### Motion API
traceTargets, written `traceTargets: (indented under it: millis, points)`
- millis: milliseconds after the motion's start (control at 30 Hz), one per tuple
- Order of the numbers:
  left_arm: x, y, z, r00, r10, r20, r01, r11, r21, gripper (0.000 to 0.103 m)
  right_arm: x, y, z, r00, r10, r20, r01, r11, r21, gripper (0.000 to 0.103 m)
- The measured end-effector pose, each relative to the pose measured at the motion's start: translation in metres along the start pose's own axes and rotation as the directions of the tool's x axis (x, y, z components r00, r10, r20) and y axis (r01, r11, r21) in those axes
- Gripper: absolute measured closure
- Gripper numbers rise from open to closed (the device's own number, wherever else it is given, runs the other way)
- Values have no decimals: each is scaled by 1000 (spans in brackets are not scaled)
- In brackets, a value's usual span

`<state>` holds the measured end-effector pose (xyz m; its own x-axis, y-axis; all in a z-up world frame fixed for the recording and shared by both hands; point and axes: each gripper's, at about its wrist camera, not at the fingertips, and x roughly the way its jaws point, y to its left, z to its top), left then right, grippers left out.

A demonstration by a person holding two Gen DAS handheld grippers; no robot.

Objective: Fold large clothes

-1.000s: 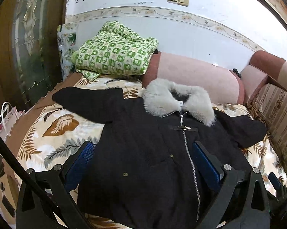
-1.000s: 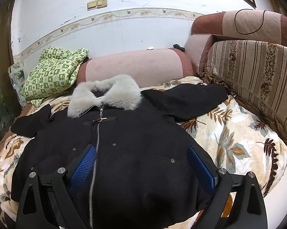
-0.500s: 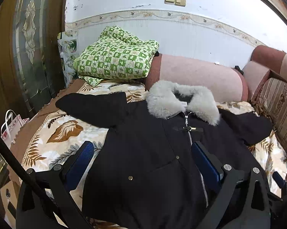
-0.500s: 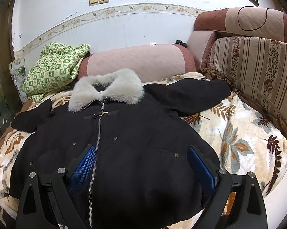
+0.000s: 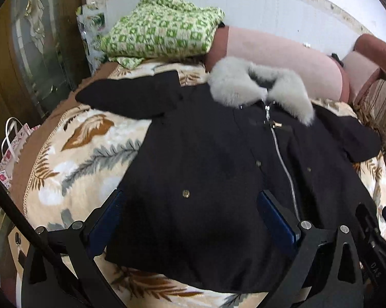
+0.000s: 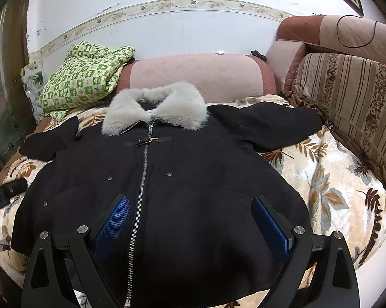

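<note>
Coat (image 5: pixel 218 169), black with a grey fur collar (image 5: pixel 259 87), lies front up and zipped across the leaf-print blanket (image 5: pixel 85 154) on the bed, both sleeves spread out to the sides. From the left wrist view I see my left tool (image 5: pixel 193 210) low over the coat's hem on its left half, pointing toward the collar, its blue pads (image 5: pixel 277 218) set wide apart with nothing between them but the cloth below; I cannot tell whether they touch it. A folded green checked quilt (image 5: pixel 162 28) sits beyond the left sleeve, against a pink bolster (image 5: pixel 282 59) that runs along the wall. A paper bag (image 5: pixel 10 148) stands off the bed's left edge. At the far right edge I catch part of the other tool.

From the right wrist view, my right tool (image 6: pixel 190 215) hangs over the lower middle of the coat (image 6: pixel 193 179), just right of the silver zipper (image 6: pixel 141 179), aimed at the fur collar (image 6: pixel 154 107). Its pads (image 6: pixel 270 223) are spread wide and hold nothing. The right sleeve reaches toward a striped cushion (image 6: pixel 347 97) beside the bed. The green checked quilt (image 6: pixel 82 77) and pink bolster (image 6: pixel 198 74) lie behind the collar. A black piece of the left tool (image 6: pixel 5 190) shows at the left edge.
</note>
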<state>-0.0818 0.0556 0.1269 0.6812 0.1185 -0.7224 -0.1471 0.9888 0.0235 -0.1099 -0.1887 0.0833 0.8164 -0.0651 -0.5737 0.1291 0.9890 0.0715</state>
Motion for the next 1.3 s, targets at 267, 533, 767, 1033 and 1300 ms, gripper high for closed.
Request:
traceTargets:
  millis: [267, 533, 767, 1033, 1300]
  points:
    - [8, -8, 3, 1000, 21, -10, -21, 999, 29, 2, 7, 2, -5, 999, 1, -32, -1, 1000, 1, 5]
    - [14, -10, 4, 999, 22, -32, -20, 999, 42, 2, 11, 2, -7, 999, 3, -47, -3, 1000, -3, 5]
    - [17, -11, 3, 999, 21, -43, -19, 999, 41, 2, 14, -1, -8, 998, 5, -55, -5, 1000, 6, 5]
    - [21, -8, 4, 999, 24, -47, -22, 999, 41, 2, 17, 0, -10, 998, 6, -64, -6, 1000, 6, 5]
    - [27, 6, 5, 997, 71, -17, -70, 997, 33, 2, 19, 4, -11, 997, 1, -75, -1, 1000, -9, 5]
